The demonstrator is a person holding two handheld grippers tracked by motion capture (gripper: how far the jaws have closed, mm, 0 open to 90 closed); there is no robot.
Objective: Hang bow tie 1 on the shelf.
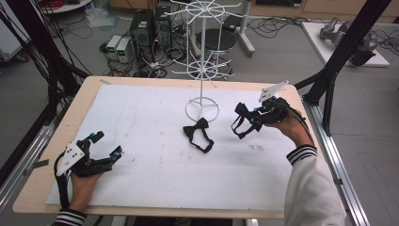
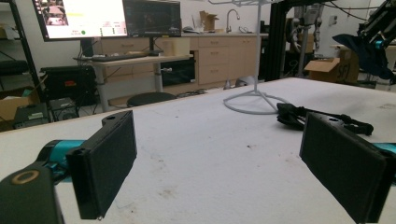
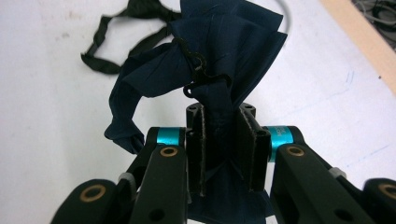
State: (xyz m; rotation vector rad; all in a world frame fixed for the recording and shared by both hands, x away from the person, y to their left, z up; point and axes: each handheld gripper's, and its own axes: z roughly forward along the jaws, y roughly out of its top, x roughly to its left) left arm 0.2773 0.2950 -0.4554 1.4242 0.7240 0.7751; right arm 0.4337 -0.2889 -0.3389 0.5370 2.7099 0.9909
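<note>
A person works 2 handheld tools over a white-covered worktop [image 1: 155, 179]. The right gripper [image 1: 258, 118], at about 3 o'clock on the worktop in the high view, has its jaws clamped tight on a dark blue bow tie [image 1: 243, 117], whose strap loop hangs below it, clear of the surface. In the right gripper view the blue fabric [image 3: 219, 56] is pinched between the 2 black pads and fans out above them, with a small black hook clasp [image 3: 198, 70] lying across its folds. A 2nd, black bow tie [image 1: 197, 134] lies flat near the middle of the worktop, its strap trailing toward 5 o'clock, just in front of the round base of a white wire display rack [image 1: 202, 94] that stands at about 12 o'clock. The left gripper [image 1: 107, 145] rests low at about 8 o'clock, jaws spread wide with nothing between them; the left gripper view looks between its 2 pads across bare worktop to the black bow tie [image 2: 299, 114] and the rack's base [image 2: 254, 100]. The 2 grippers sit well apart.
</note>
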